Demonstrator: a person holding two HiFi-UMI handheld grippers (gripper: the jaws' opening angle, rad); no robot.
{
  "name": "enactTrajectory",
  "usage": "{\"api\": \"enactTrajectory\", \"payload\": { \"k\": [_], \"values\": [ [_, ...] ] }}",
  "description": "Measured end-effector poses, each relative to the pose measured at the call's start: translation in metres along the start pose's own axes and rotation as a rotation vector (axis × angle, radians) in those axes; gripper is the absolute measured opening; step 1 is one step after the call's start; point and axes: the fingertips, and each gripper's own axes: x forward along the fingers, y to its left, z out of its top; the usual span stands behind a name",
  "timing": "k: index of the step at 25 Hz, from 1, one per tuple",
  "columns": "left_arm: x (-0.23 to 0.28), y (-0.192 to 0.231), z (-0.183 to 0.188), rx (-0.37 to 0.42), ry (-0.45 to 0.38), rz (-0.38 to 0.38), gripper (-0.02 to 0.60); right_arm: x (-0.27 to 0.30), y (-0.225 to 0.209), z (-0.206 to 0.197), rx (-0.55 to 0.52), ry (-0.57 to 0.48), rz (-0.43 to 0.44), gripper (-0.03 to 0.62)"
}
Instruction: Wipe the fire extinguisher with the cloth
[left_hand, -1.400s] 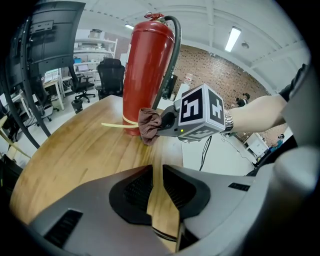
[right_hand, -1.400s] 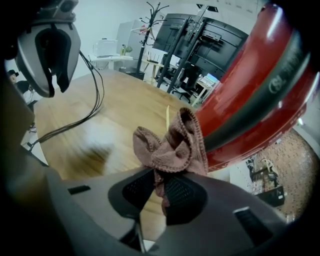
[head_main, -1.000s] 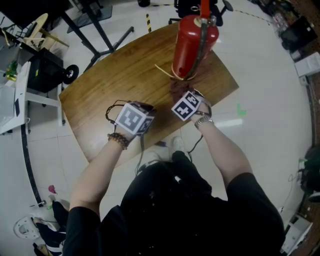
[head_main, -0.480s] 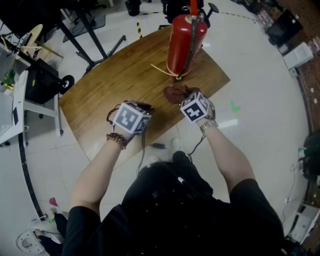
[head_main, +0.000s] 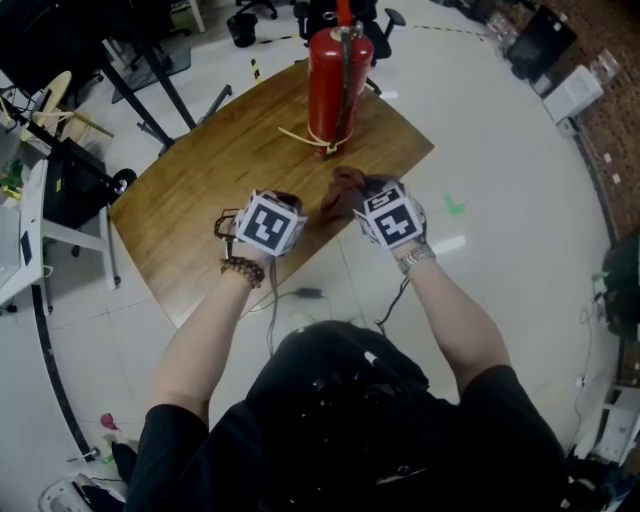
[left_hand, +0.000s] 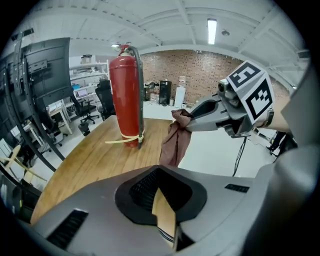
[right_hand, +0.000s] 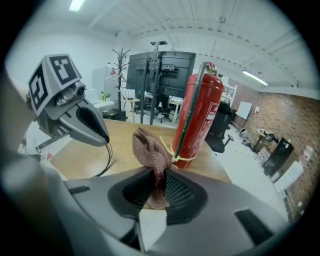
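A red fire extinguisher (head_main: 331, 84) stands upright at the far end of the wooden table (head_main: 200, 190), with a pale zip tie round its base. In the right gripper view the fire extinguisher (right_hand: 199, 118) is just ahead. My right gripper (head_main: 354, 193) is shut on a brown cloth (head_main: 341, 193), which hangs off its jaws above the table's near edge; the cloth (right_hand: 153, 157) bunches up from the jaws. My left gripper (head_main: 283, 203) hovers beside it on the left. Its jaws have just been closing and are shut with nothing between them. The left gripper view shows the cloth (left_hand: 176, 141) dangling.
The table is slanted and small, with white floor all round. Black stands and a wheeled cart (head_main: 70, 170) sit to the left. An office chair (head_main: 330, 15) is behind the extinguisher. A black cable (head_main: 290, 295) hangs under the left gripper.
My right gripper has lifted the cloth off the table, up and towards me. The left gripper has risen a little. The extinguisher stands where it was.
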Motion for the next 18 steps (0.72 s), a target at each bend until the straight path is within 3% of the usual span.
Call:
{"api": "enactTrajectory", "payload": {
  "k": [6,12,18],
  "values": [
    [0.015,-0.024,0.012,-0.027,-0.01,0.099,0.0,-0.034,-0.002,-0.014,0.126,-0.04,0.056,0.071],
    [0.022,-0.067,0.01,-0.054,0.009,0.152,0.0,-0.074,0.0,-0.032,0.154,-0.095,0.087,0.069],
    [0.013,-0.115,0.002,-0.015,0.049,0.192,0.0,-0.114,0.005,-0.04,0.164,-0.182,0.124,0.069]
  ]
}}
